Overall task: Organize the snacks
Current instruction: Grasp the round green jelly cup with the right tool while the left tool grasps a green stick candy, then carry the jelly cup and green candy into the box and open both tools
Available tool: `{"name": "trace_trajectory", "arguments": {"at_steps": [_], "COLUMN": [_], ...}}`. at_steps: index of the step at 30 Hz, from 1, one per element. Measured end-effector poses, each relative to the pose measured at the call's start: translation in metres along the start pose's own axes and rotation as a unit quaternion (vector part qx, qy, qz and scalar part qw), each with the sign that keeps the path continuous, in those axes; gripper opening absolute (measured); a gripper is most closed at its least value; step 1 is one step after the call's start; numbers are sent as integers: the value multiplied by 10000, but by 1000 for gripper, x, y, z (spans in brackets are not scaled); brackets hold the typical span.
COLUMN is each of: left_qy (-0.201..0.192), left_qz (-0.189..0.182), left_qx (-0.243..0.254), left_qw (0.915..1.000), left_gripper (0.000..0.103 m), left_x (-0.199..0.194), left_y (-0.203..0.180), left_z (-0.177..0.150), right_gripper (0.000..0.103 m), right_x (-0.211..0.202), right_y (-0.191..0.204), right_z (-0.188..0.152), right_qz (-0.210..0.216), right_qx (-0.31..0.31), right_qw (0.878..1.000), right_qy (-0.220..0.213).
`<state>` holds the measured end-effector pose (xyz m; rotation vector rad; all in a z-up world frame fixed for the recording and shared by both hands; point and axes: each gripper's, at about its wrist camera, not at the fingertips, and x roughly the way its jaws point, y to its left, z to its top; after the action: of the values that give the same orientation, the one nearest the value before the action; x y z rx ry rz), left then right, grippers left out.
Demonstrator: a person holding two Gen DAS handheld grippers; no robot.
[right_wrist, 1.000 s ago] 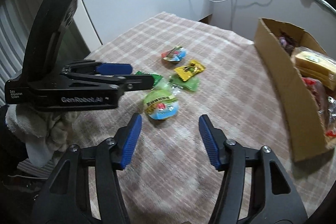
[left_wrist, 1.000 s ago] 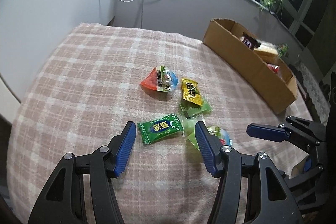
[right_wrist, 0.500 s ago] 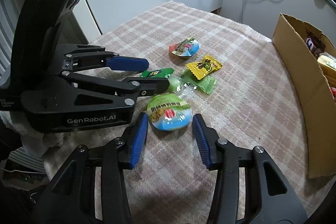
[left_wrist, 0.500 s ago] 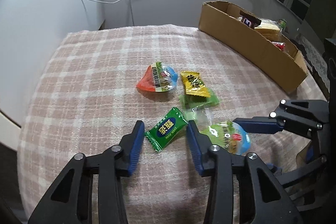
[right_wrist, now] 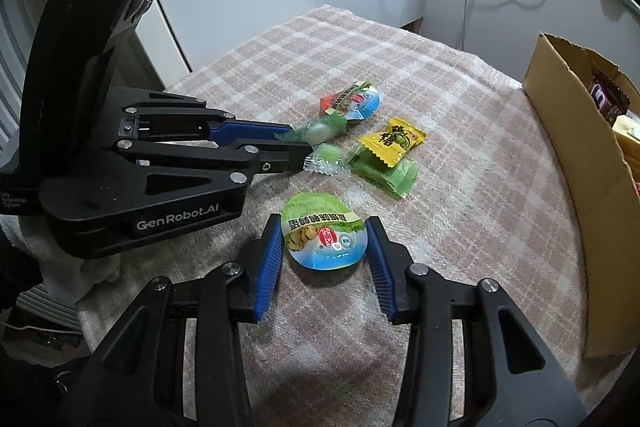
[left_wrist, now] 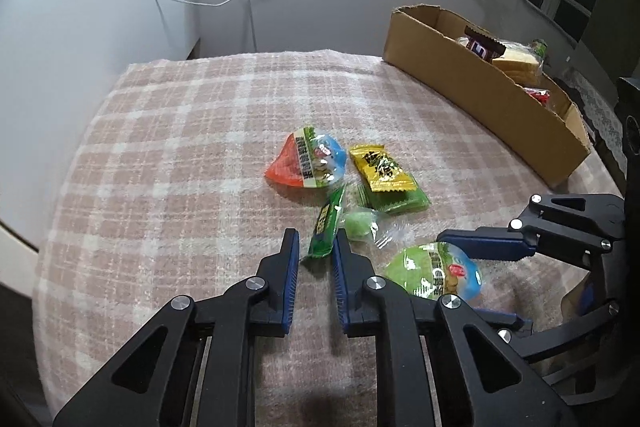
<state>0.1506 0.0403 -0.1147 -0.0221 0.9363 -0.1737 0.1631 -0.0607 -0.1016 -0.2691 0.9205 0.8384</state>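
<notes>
While L gripper [left_wrist: 316, 253] jaws have just been closing, they pinch green candy packet [left_wrist: 327, 223], tipped on edge on plaid cloth [left_wrist: 180, 147]. R gripper [right_wrist: 325, 247] jaws, also just closing, clamp green-blue jelly cup [right_wrist: 324, 237]. Cardboard box [left_wrist: 480, 99] far right.

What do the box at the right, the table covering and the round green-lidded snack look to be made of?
Box: plain brown cardboard, matte, with a raw, ragged top edge. Table covering: soft woven or fleecy fabric, pink-and-cream plaid, with a nubby pile. Round green-lidded snack: probably a clear plastic cup under a glossy printed film lid, which catches highlights.
</notes>
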Motion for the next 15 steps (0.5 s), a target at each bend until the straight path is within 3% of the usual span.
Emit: {"name": "trace_trajectory", "arguments": {"at_steps": [5, 10, 15], "left_qy": [-76, -151, -196], "left_qz": [-37, -49, -97], "left_qx": [-15, -59, -191], "left_qw": [10000, 9999, 9996], "left_gripper": [15, 5, 5], "left_x": [4, 5, 3], "left_y": [-1, 0, 3], "left_z": [4, 4, 4], "right_gripper": [40, 37, 36], "right_x": [-3, -6, -12], "right_y": [-2, -6, -7], "right_z": [-1, -1, -4], "right_qz": [31, 69, 64], "right_qx": [39, 100, 127], "right_qw": [10000, 9999, 9999], "right_qy": [-26, -46, -92]}}
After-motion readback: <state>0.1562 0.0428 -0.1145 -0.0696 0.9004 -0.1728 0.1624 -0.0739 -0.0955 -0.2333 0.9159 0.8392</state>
